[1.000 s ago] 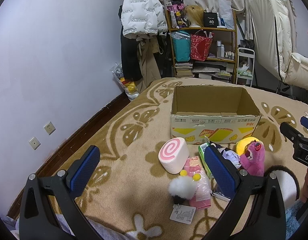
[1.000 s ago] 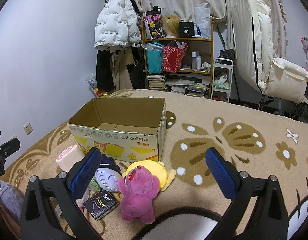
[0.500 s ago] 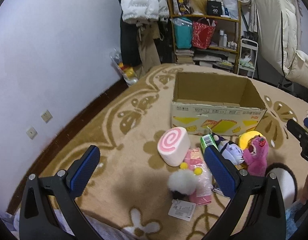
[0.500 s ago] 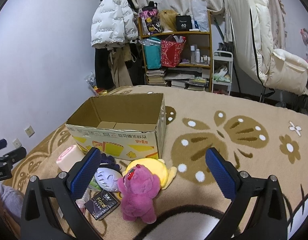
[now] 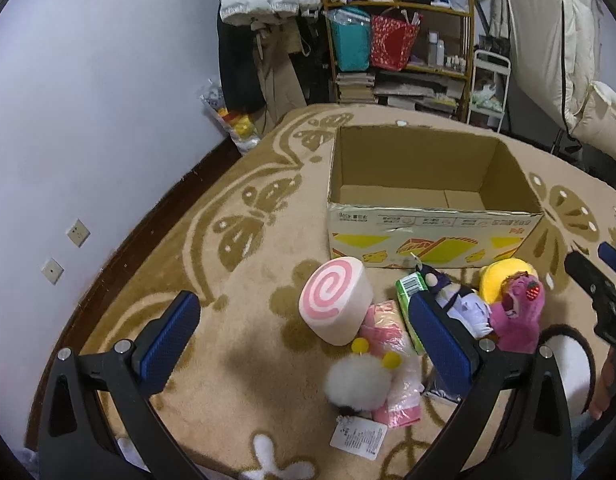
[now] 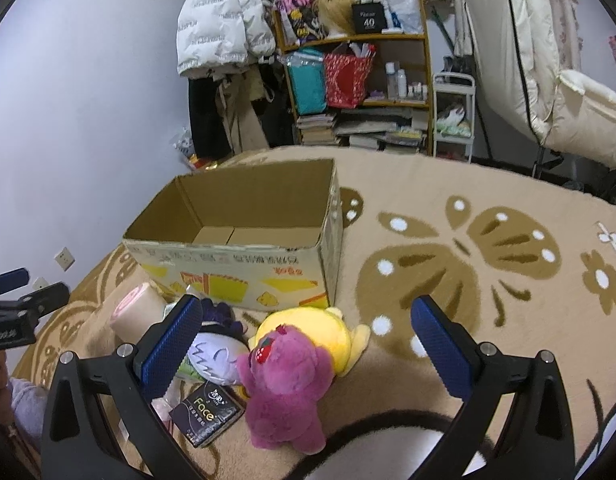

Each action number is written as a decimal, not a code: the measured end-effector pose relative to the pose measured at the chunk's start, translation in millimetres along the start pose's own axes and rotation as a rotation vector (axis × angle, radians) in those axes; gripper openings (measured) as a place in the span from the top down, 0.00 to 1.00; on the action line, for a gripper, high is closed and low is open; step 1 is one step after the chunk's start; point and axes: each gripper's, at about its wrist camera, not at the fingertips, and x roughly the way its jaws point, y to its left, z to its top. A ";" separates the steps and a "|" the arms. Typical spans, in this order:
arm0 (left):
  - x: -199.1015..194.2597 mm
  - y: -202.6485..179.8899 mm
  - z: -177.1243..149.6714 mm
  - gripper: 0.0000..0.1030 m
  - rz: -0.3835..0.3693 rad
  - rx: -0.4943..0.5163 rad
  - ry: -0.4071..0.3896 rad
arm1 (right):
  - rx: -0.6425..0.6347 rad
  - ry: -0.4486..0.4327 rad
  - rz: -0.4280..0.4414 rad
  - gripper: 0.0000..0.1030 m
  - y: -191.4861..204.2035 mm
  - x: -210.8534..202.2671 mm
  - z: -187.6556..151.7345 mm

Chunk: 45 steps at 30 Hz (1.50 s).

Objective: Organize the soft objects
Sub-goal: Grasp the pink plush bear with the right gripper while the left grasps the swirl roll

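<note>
An open cardboard box (image 5: 432,224) (image 6: 236,262) stands on the carpet with nothing inside. In front of it lie soft toys: a pink swirl roll cushion (image 5: 334,300) (image 6: 138,314), a white pom-pom toy (image 5: 358,382), a purple bear (image 5: 518,316) (image 6: 284,384), a yellow plush (image 5: 502,278) (image 6: 332,332) and a small purple-haired doll (image 5: 462,306) (image 6: 214,354). My left gripper (image 5: 304,338) hovers open above the roll cushion and pom-pom. Over the purple bear and yellow plush, my right gripper (image 6: 304,338) is open and holds nothing.
Pink packets (image 5: 388,332), a green carton (image 5: 408,288) and a black "Face" packet (image 6: 208,414) lie among the toys. A wooden shelf (image 6: 360,80), hanging coats (image 6: 224,32) and a padded chair (image 6: 568,112) stand at the back. The wall (image 5: 88,120) runs along the left.
Both grippers have tilted downward and drawn a little closer to the toys and box. Nothing on the carpet has moved, and both stay open.
</note>
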 end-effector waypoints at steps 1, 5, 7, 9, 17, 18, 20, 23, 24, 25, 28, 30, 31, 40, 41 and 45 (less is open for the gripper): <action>4.0 0.1 1.7 0.00 -0.003 -0.002 0.010 | 0.002 0.012 0.004 0.00 -0.2 3.3 -0.7; 32.1 -2.1 5.5 0.00 0.014 -0.001 0.054 | 0.012 0.059 0.012 0.00 -0.5 18.6 -4.5; 47.3 -5.3 5.8 0.00 0.026 0.004 0.077 | 0.019 0.079 0.012 0.00 -0.4 27.0 -6.4; 60.8 -8.3 7.8 0.00 0.022 0.005 0.098 | 0.021 0.103 0.014 0.00 0.8 35.0 -8.6; 102.8 -6.2 11.2 0.00 -0.002 -0.043 0.168 | 0.016 0.187 0.027 0.00 1.1 58.6 -18.7; 106.4 -5.2 11.4 0.00 -0.004 -0.052 0.173 | 0.016 0.196 0.029 0.00 1.5 60.3 -19.6; 113.5 -4.0 11.8 0.00 -0.008 -0.063 0.181 | 0.017 0.219 0.030 0.00 1.5 64.4 -22.3; 124.0 -2.7 10.0 0.00 -0.015 -0.085 0.206 | 0.014 0.247 0.027 0.05 1.8 69.3 -25.6; 128.0 -2.9 9.2 0.00 -0.023 -0.092 0.216 | 0.013 0.260 0.024 0.09 1.8 71.2 -26.7; 129.5 -3.5 8.4 0.00 -0.025 -0.091 0.220 | 0.013 0.266 0.020 0.12 1.7 72.6 -27.8; 136.5 -7.7 6.5 0.00 -0.014 -0.071 0.222 | 0.015 0.279 0.034 0.28 1.2 73.7 -29.4; 140.7 -8.8 5.3 0.00 -0.016 -0.073 0.228 | 0.009 0.276 0.044 0.36 2.6 72.5 -29.5; 142.4 -7.0 4.6 0.00 -0.019 -0.079 0.231 | 0.001 0.274 0.038 0.36 3.7 71.7 -29.6; 147.8 1.6 -1.3 0.42 -0.088 -0.150 0.254 | 0.016 0.246 0.032 0.39 0.5 65.1 -27.4; 146.8 0.5 -1.3 0.46 -0.096 -0.147 0.252 | 0.022 0.240 0.031 0.39 -0.8 63.4 -27.2; 141.7 -6.8 0.3 0.57 -0.128 -0.107 0.241 | 0.054 0.206 0.037 0.39 -6.7 57.3 -24.0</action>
